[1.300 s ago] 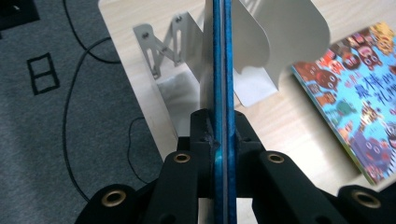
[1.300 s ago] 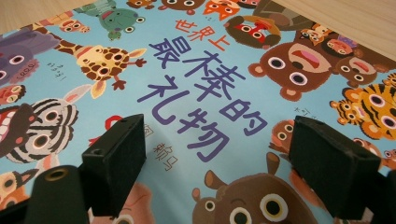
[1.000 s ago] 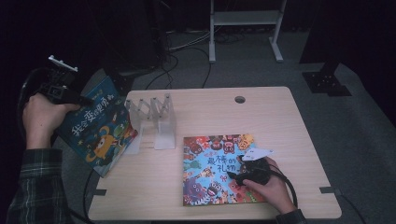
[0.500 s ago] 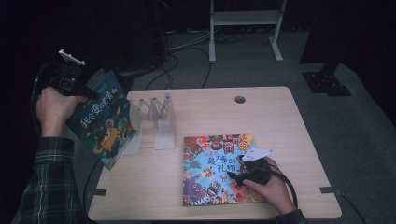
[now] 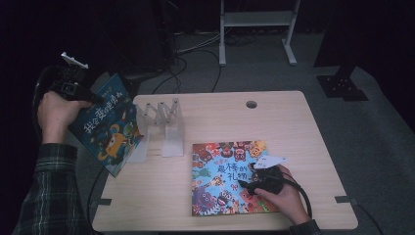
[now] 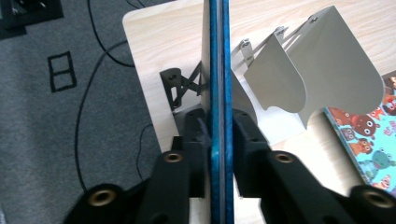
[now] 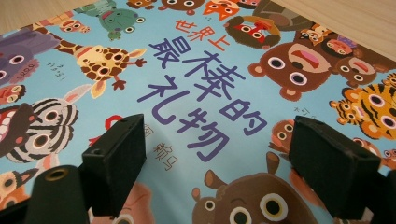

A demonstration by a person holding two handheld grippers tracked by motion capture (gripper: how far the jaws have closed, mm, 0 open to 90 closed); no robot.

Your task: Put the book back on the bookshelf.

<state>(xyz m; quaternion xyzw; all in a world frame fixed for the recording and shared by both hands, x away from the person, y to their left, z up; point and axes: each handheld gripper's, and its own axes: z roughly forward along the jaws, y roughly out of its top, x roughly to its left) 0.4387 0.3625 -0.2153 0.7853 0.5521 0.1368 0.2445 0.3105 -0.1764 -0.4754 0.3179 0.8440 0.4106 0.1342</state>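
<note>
Blue picture book (image 5: 108, 125) being carried toward white rack (image 5: 166, 128), clamped in left gripper (image 6: 218, 135), jaws easing slightly; needing slot alignment. Right gripper (image 7: 212, 154) resting agape on animal picture book (image 7: 196, 93).

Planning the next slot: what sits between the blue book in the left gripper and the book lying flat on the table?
In the high view, the clear divider rack stands between the held blue book and the flat book, with bare tabletop around it.

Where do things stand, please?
Left gripper clamps blue book, jaws just easing, beside the rack. Right gripper open, resting on animal book. Nothing blocking.
</note>
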